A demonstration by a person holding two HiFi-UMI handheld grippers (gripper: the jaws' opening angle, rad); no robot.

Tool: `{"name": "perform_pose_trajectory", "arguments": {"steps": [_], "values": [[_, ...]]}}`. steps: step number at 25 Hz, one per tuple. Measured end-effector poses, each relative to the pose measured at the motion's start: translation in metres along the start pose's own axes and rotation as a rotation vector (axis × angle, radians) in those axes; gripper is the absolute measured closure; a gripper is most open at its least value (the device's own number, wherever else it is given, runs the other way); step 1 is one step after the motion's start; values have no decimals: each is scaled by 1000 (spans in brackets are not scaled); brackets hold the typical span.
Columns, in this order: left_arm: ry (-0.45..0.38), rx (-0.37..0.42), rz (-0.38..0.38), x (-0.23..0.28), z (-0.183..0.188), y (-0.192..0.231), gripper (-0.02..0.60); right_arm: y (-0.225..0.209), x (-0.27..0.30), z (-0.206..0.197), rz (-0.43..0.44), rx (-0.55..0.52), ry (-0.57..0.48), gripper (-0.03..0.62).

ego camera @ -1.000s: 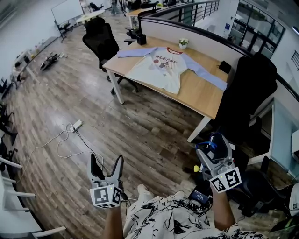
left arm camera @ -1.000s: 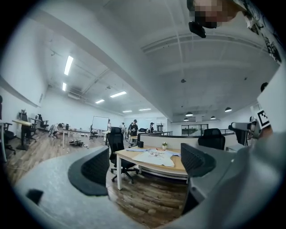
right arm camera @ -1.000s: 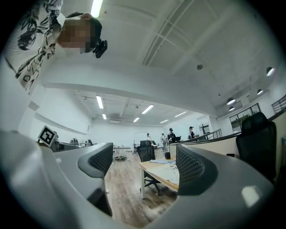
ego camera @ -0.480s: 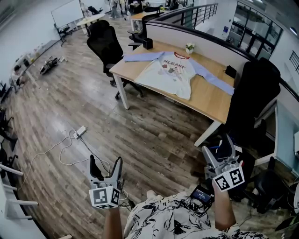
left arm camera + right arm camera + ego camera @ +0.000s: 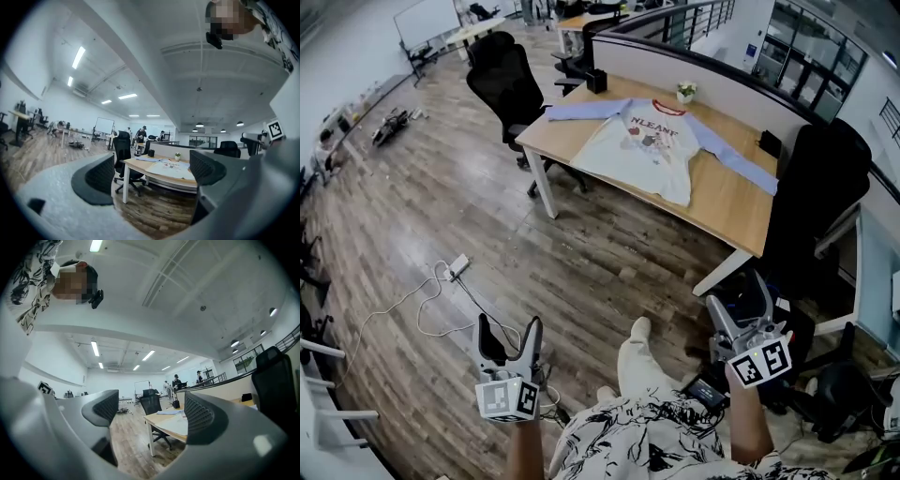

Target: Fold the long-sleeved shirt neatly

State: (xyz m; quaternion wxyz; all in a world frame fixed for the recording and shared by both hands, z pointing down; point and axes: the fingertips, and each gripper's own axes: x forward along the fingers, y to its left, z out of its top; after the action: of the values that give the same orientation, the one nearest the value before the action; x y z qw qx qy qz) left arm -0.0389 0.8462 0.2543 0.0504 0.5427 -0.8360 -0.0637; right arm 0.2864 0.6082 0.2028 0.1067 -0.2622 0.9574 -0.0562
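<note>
**Both grippers empty, shirt flat on the desk, well apart**

- Long-sleeved shirt (image 5: pixel 649 150): soft knit, pale body, light-blue sleeves, red neck trim, chest print. It lies front-up on the wooden desk (image 5: pixel 727 202) with both sleeves spread wide.
- Desk: light wood top, white legs, with a curved partition behind it.
- Left gripper (image 5: pixel 509 328): jaws apart with nothing between them. Ribbed dark pads (image 5: pixel 96 178) frame the desk and shirt from a distance.
- Right gripper (image 5: pixel 739 302): also released, with only air between the pads (image 5: pixel 202 417).
- Both grippers hang low by the person's patterned top, over the wood-plank floor (image 5: pixel 581 262).
- A black mesh-back chair (image 5: pixel 508 80) stands at the desk's left end, and a second one (image 5: pixel 814 187) at its right.
- A white cable with a power strip (image 5: pixel 455 267) loops across the floor.
</note>
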Motion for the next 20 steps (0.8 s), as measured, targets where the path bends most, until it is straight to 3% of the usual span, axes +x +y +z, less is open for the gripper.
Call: {"name": "perform_pose_trajectory", "arguments": {"steps": [11, 20], "values": [[-11, 63, 52, 153, 26, 6, 91, -91, 154, 2, 40, -17, -36, 163], [-33, 17, 56, 257, 30, -12, 91, -163, 238, -10, 62, -17, 15, 163]]}}
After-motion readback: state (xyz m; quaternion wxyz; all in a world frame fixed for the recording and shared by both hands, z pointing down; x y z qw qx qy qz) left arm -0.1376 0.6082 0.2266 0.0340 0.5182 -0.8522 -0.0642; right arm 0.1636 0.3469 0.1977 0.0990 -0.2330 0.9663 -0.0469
